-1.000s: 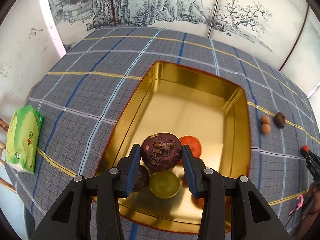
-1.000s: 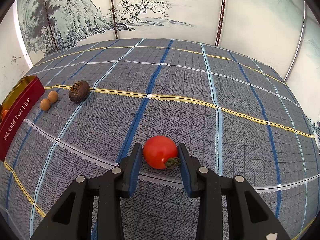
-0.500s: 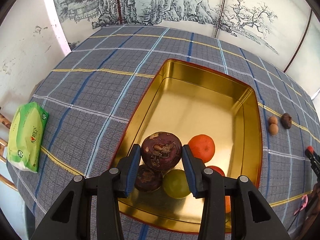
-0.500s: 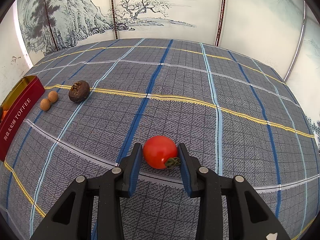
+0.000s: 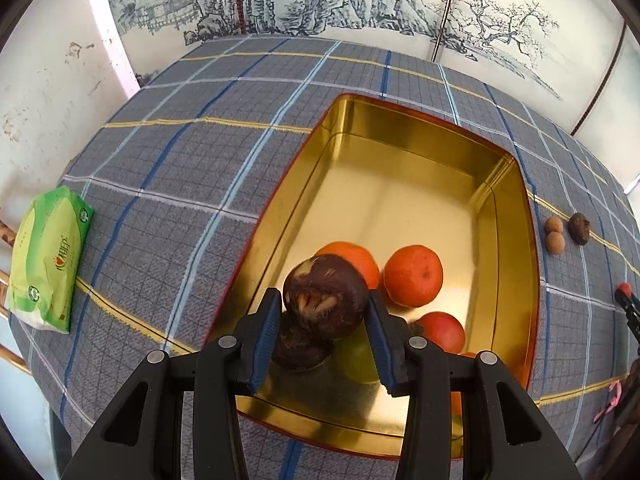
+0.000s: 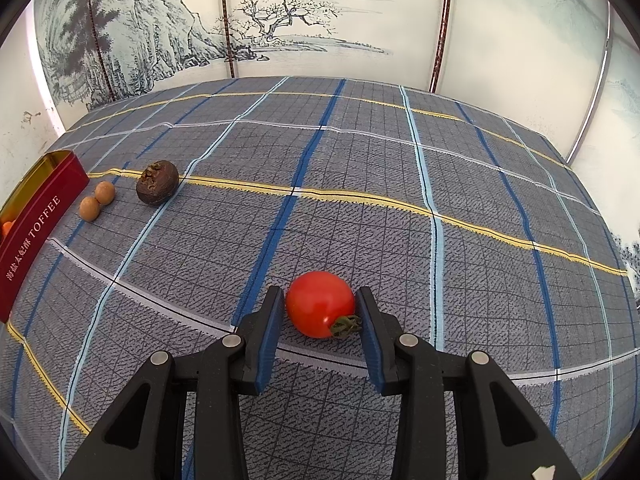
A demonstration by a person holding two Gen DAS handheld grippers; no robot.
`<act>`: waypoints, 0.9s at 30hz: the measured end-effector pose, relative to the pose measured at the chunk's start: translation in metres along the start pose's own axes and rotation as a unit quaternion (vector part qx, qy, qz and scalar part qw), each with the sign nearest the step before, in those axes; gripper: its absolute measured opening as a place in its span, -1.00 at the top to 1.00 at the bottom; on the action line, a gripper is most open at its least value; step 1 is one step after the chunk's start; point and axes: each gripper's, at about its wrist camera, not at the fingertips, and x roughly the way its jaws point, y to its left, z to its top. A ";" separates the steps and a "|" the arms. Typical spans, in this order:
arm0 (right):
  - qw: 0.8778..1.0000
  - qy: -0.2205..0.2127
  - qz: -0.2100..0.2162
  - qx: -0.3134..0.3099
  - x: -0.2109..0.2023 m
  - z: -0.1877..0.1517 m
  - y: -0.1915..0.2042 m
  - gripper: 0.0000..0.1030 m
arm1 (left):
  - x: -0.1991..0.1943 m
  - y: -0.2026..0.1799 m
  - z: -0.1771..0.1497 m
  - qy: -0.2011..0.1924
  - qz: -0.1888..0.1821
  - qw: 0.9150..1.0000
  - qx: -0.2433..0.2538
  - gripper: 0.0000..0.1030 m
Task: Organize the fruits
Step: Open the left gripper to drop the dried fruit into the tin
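- Blue-padded jaws of the left gripper [image 5: 322, 322] hold a dark purple fruit [image 5: 325, 297] over the near end of the gold tin [image 5: 416, 128].
- Judgement: lower it before release; below lie another dark fruit [image 5: 298, 346], a green one [image 5: 360, 360] and oranges [image 5: 413, 275], so it may roll.
- Far half of the tin is bare; walls are upright.
- Right gripper [image 6: 318, 322] is closed narrowly on a red tomato [image 6: 320, 304], which rests on the plaid cloth [image 6: 360, 152].
- Open cloth separates it from the tin's red wall [image 6: 36, 216].

Three dark fruits [image 5: 325, 298], two oranges [image 5: 413, 275], two tomatoes [image 6: 320, 304], two small brown balls [image 6: 97, 200].
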 end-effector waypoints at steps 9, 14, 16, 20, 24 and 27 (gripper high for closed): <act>1.000 0.000 0.000 0.000 0.000 0.000 0.000 0.33 | -0.002 0.000 -0.002 -0.005 0.007 1.000 0.003 -0.10; 1.000 -0.001 0.001 0.002 0.000 0.000 0.000 0.36 | -0.012 -0.003 -0.007 -0.016 0.006 1.000 0.011 -0.23; 1.000 -0.001 0.000 0.002 0.000 0.000 0.000 0.41 | -0.018 -0.005 -0.009 -0.027 0.006 0.999 0.015 -0.32; 1.000 0.000 -0.007 0.008 -0.001 0.000 0.001 0.43 | -0.031 -0.008 -0.016 -0.049 0.014 0.998 0.024 -0.45; 1.000 0.003 -0.017 0.012 -0.001 0.001 0.003 0.43 | -0.043 -0.012 -0.025 -0.070 0.029 0.997 0.032 -0.48; 1.000 0.005 -0.022 0.013 -0.002 0.002 0.006 0.43 | -0.053 -0.011 -0.032 -0.090 0.041 0.995 0.022 -0.50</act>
